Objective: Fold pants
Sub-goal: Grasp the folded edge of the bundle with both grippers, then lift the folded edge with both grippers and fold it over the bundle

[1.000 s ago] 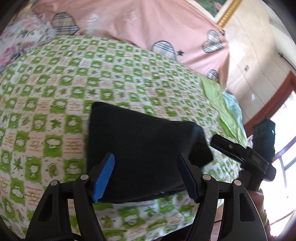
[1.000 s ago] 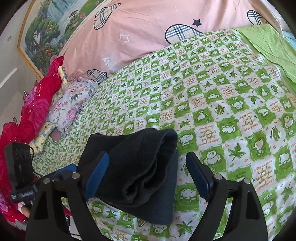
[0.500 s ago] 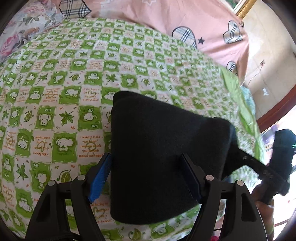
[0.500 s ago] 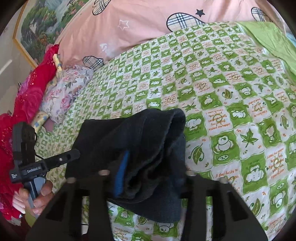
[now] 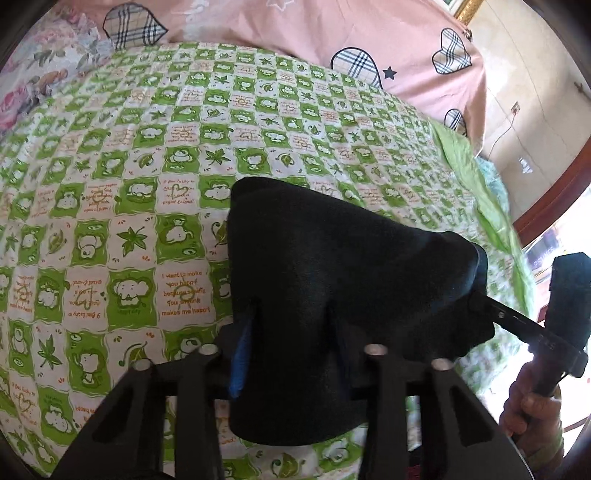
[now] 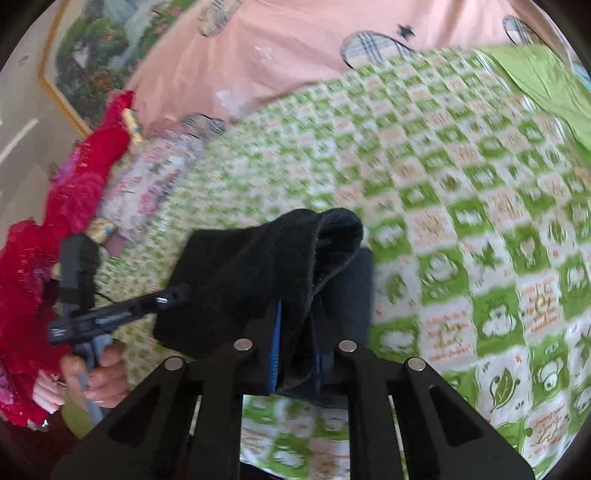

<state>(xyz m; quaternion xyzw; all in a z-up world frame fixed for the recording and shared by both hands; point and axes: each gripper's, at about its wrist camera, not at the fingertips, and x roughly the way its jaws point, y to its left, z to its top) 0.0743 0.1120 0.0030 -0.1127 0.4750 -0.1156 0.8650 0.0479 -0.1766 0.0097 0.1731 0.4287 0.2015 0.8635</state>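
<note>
The black pants (image 5: 332, 280) are already a compact, several-layer bundle sitting low and center in both views, on the green-and-white checked bedsheet (image 5: 147, 155). Judging from that thickness, most of the folding is done; what seems left is at most a last fold or just lifting the bundle and laying it down tidily.

The left gripper (image 5: 291, 354) reaches in from the bottom of its frame with both fingers pinched into the near edge of the pants, cloth bulging between them, so it is clamped on the fabric. The right gripper (image 6: 295, 354) likewise comes from the bottom of its frame, its blue-padded fingers drawn close together around the rolled end of the bundle, gripping it. Each gripper shows in the other's view: the right one at the right edge of the left view, held by the right hand (image 5: 532, 413); the left one at the left of the right view, held by the left hand (image 6: 96, 380). The right view is motion-blurred. A pink quilt (image 5: 332, 29) fills the top.
</note>
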